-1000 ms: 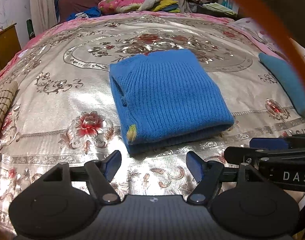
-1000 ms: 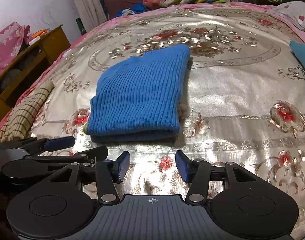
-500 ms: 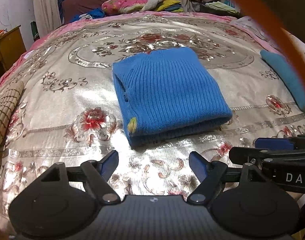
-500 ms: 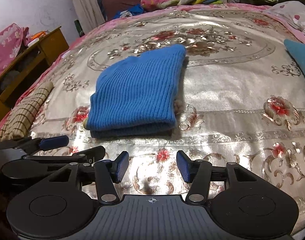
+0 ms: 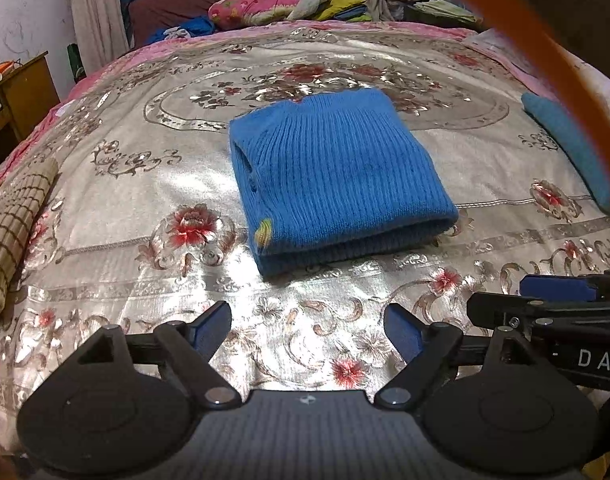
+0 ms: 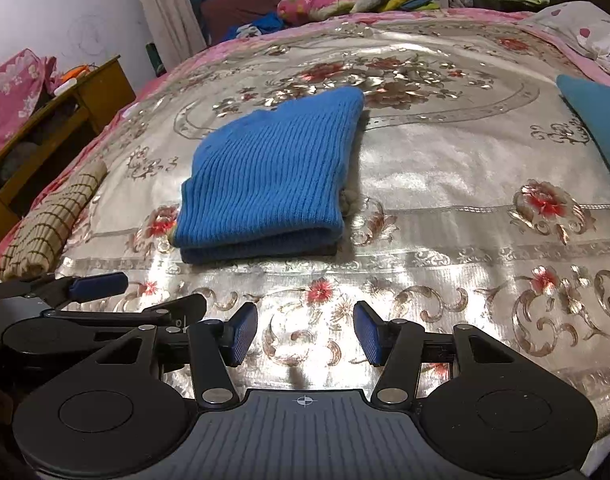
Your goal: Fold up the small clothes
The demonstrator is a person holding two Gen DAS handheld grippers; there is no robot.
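Blue ribbed knit sweater (image 5: 337, 184), folded into a thick rectangle, lying flat near the middle of the bed (image 5: 117, 200). Placed well clear of everything else, probably set down as a finished fold. Layers stacked at the near edge, rounded fold line facing the cameras. Small yellow-green mark at the near left corner; something pale poking out under the right side, too small to name. Edges roughly square, far end slightly uneven.

Shiny silver bedspread with red flowers beneath. Rolled checked cloth (image 5: 9, 232) at the left edge, teal cloth (image 5: 565, 144) at the right, both well apart from the sweater. Heaped bedding and clothes at the far end.

Left gripper (image 5: 307, 326) low in front, jaws opening wide, nothing between them, apart from the sweater. Right gripper (image 6: 305, 334) just beside it, jaws parted and empty, hovering over bare bedspread. Both apparently drawn off to leave the fold undisturbed.
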